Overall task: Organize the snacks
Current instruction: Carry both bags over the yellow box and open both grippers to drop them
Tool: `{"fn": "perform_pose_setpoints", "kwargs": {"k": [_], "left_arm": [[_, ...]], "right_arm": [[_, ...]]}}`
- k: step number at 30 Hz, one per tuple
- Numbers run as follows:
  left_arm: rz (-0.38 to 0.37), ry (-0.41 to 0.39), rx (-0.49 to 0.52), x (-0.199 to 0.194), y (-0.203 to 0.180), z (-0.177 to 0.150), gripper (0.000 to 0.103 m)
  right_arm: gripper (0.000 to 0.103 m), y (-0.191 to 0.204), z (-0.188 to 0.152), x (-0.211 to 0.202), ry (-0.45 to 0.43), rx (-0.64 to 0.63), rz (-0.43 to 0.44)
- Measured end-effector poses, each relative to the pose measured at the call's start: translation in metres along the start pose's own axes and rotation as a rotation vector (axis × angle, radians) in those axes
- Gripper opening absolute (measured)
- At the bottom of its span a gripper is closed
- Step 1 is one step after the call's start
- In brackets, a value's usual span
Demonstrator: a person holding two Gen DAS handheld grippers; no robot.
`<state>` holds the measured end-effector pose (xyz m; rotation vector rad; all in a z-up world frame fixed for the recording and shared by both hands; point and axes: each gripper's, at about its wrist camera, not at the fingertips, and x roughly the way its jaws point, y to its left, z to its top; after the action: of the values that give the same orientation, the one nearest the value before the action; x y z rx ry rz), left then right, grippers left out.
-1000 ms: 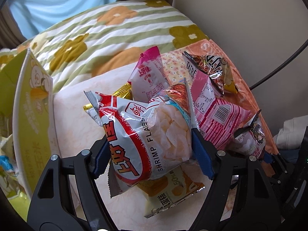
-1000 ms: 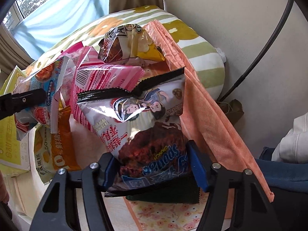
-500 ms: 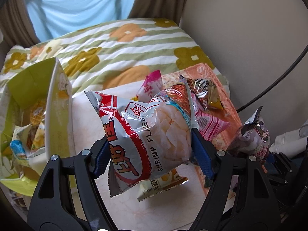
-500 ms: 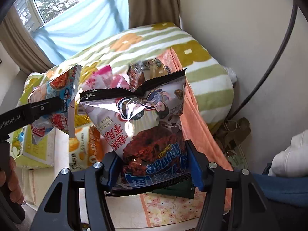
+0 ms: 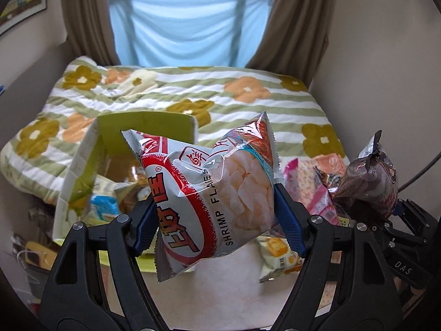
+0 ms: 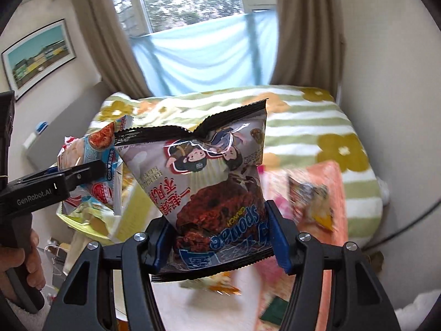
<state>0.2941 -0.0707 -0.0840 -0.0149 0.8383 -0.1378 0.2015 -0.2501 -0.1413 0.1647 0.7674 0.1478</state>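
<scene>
Left claw grasps the shrimp flakes bag between its pads above the worktop, while right claw is clenched on the sponge crunch bag.

"SHRIMP FLAKES", seemingly, on shrimp bag; "Sponge CRUNCH" on chocolate bag; "GenRobot.AI" on left gripper.

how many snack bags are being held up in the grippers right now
2: the shrimp flakes bag in the left gripper, the brown sponge crunch bag in the right gripper. More bags lie below.
</scene>
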Motion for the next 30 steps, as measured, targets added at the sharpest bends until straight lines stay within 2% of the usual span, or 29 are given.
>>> {"fn": "perform_pose_setpoints", "kwargs": {"k": [8,16,21,26,29,30], "left_arm": [[0.046,-0.009,-0.051,0.012,0.107,0.032,0.073],[0.028,0.048,-0.087,0.065,0.2,0.055,0.073],[0.0,0.106,-0.067,0.108,0.225,0.065,0.073],[-0.034,0.164,-0.026,0.145,0.228,0.068,0.074],[-0.054,0.189,-0.01,0.16,0.226,0.069,0.078],[-0.059,0.198,-0.005,0.165,0.225,0.07,0.085]], "right_arm": [[0.056,0.1,0.048,0.053,-0.002,-0.064,0.097],[0.056,0.173,0.076,0.129,0.063,-0.057,0.087],[0.056,0.192,0.082,0.16,0.104,-0.042,0.045],[0.056,0.195,0.085,0.182,0.141,-0.007,-0.009],[0.057,0.197,0.087,0.19,0.154,0.004,-0.03],[0.057,0.197,0.088,0.192,0.161,0.006,-0.034]]}}
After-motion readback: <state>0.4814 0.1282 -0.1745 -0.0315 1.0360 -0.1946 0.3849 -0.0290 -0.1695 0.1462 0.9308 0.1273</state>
